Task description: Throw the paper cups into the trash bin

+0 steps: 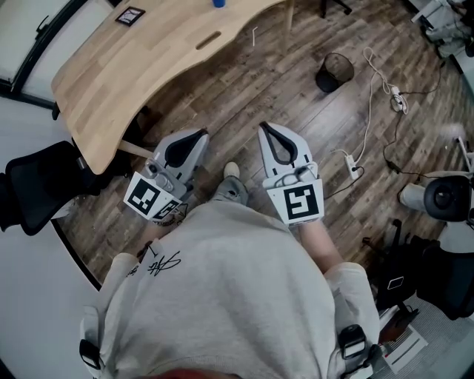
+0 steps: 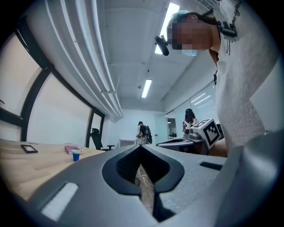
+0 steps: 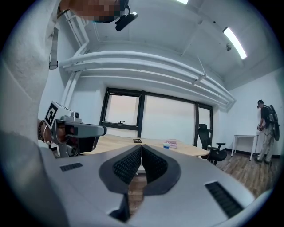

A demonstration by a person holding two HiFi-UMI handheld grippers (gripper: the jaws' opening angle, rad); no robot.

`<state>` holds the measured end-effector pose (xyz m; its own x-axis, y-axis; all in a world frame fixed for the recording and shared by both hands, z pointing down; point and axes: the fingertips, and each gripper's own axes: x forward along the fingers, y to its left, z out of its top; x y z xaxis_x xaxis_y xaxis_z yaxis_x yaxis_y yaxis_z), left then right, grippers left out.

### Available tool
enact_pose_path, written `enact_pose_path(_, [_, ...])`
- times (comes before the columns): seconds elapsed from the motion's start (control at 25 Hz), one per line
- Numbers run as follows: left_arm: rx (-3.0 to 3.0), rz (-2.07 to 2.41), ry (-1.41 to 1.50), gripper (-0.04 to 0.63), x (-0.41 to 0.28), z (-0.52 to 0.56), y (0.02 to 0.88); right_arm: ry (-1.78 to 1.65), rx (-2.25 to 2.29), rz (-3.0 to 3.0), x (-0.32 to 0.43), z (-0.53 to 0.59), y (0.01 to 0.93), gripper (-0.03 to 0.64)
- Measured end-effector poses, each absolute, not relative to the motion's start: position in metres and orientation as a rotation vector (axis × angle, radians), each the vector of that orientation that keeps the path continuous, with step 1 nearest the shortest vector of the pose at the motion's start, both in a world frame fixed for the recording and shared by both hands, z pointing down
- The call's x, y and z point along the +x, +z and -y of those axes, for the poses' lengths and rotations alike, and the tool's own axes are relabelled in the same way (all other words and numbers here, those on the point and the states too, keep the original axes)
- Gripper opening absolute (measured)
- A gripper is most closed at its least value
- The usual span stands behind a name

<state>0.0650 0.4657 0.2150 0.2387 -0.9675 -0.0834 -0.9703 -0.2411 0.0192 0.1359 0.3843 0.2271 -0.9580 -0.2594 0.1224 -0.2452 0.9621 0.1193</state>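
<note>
Well beyond right gripper [image 1: 266, 128], blue cup [image 1: 218, 3].

Office: curved wood tabletop [image 1: 148, 59], swivel chair [image 3: 204, 133], big windows [image 3: 166, 119], strip lights [image 2: 146, 88], wire bin [image 1: 335, 72], plank floor [image 1: 281, 89].

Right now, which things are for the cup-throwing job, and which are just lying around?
For the job: blue cup on the desk; black trash bin.
Just lying about: pink box, marker card, power strip, office chair.
</note>
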Motion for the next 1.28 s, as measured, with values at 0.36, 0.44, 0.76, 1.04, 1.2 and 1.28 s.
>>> enact_pose_path(0.36, [-2.467,-1.868,0.130,0.003,0.018,-0.438,0.207,-0.182,0.425,2.970,0.094,-0.359,0.215,0.011])
enact_pose_path(0.44, [-2.474,-1.854,0.130,0.003,0.008,-0.432,0.207,-0.185,0.445,2.969,0.085,-0.353,0.214,0.010])
enact_pose_path(0.76, [-2.484,-1.825,0.145,0.003,-0.037,-0.417,0.209,-0.188,0.494,2.982,0.042,-0.339,0.217,0.011])
enact_pose_path(1.04, [-2.491,-1.813,0.158,0.003,-0.047,-0.412,0.210,-0.178,0.504,2.977,0.030,-0.339,0.223,0.011])
enact_pose_path(1.2, [-2.482,-1.831,0.155,0.003,-0.055,-0.413,0.213,-0.160,0.521,2.977,0.031,-0.332,0.222,0.011])
enact_pose_path(1.28, [-2.479,-1.832,0.133,0.003,-0.057,-0.414,0.214,-0.164,0.525,2.978,0.030,-0.331,0.220,0.011])
